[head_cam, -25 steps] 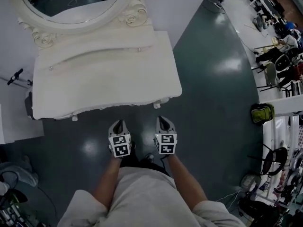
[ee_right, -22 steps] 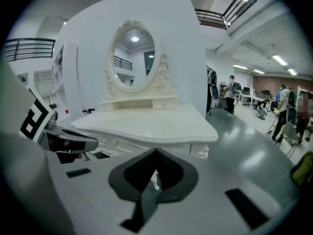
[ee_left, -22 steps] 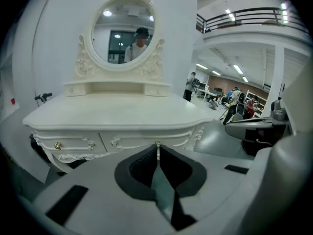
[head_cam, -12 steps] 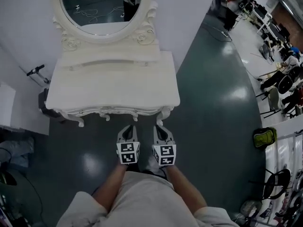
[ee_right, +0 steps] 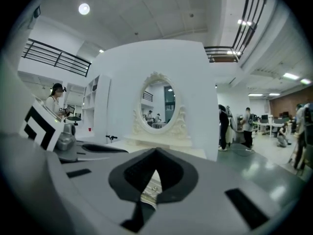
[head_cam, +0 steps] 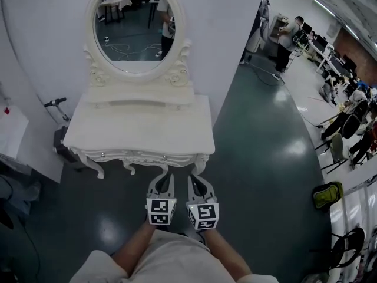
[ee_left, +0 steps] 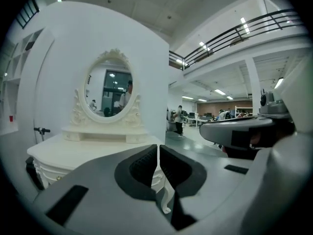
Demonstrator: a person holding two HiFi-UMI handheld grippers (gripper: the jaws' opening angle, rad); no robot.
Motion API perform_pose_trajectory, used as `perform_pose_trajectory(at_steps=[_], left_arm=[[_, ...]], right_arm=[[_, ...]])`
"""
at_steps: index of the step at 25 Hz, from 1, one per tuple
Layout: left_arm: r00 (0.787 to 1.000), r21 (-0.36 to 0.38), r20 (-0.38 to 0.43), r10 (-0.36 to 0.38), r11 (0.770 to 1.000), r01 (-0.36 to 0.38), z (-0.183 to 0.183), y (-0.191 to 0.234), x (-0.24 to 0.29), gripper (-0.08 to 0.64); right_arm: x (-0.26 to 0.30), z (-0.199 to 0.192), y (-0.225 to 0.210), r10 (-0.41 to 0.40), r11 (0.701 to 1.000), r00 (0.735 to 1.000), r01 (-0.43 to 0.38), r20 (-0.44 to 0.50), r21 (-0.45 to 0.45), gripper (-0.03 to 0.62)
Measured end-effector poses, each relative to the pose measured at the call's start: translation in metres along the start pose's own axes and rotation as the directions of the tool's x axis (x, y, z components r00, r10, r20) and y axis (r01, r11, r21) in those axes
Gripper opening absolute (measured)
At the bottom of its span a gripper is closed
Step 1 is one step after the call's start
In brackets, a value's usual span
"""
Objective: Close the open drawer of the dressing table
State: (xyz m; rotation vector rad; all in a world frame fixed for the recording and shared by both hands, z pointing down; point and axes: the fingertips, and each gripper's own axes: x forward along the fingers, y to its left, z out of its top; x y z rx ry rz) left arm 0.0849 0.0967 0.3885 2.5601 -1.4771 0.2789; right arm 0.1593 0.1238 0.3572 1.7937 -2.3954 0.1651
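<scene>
The white dressing table (head_cam: 141, 128) with its oval mirror (head_cam: 136, 25) stands against a white wall panel. Its carved front (head_cam: 138, 156) shows small knobs, and no drawer juts out from it. Both grippers hover side by side just short of that front, pointing at it, each holding nothing. My left gripper (head_cam: 164, 179) has its pads almost touching, with only a thin slit between them (ee_left: 158, 148). My right gripper (head_cam: 195, 181) is shut, its tips meeting (ee_right: 156, 153). The table top (ee_left: 88, 148) and mirror (ee_right: 159, 104) lie beyond the jaws in both gripper views.
A black scooter-like object (head_cam: 59, 137) leans beside the table's left end, with a white cabinet (head_cam: 12, 131) further left. The dark green floor runs off to the right toward a standing person (head_cam: 287, 37), desks, chairs and a yellow-green backpack (head_cam: 326, 194).
Both grippers have risen together, still side by side and closed. The head view has tilted up and back, so the whole mirror and the table's front now show.
</scene>
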Motion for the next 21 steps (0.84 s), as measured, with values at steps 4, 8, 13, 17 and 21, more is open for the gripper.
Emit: perform_pose_trajectory(at_steps=[4, 8, 13, 17, 21], left_arm=[[0.999, 0.021, -0.002, -0.047, 0.999, 0.047, 0.004, -0.028, -0.015, 0.023], [0.995, 0.019, -0.024, -0.095, 0.995, 0.095, -0.01, -0.047, -0.011, 0.02], [0.996, 0.037, -0.035, -0.086, 0.995, 0.087, -0.009, -0.046, -0.023, 0.02], [0.996, 0.032, -0.044, -0.082, 0.996, 0.084, -0.013, -0.042, -0.035, 0.02], [0.995, 0.053, -0.061, -0.077, 0.995, 0.081, -0.022, -0.033, -0.042, 0.02]], right_arm=[[-0.034, 0.01, -0.008, -0.052, 0.999, 0.998, 0.052, 0.039, 0.011, 0.015], [-0.047, 0.002, -0.02, -0.096, 0.995, 0.994, 0.094, 0.054, 0.046, 0.015], [-0.059, 0.003, -0.018, -0.095, 0.991, 0.992, 0.086, 0.08, 0.106, 0.015], [-0.062, -0.013, -0.005, -0.085, 0.988, 0.995, 0.077, 0.057, 0.136, 0.015], [-0.058, -0.018, 0.008, -0.079, 0.987, 0.995, 0.07, 0.058, 0.144, 0.014]])
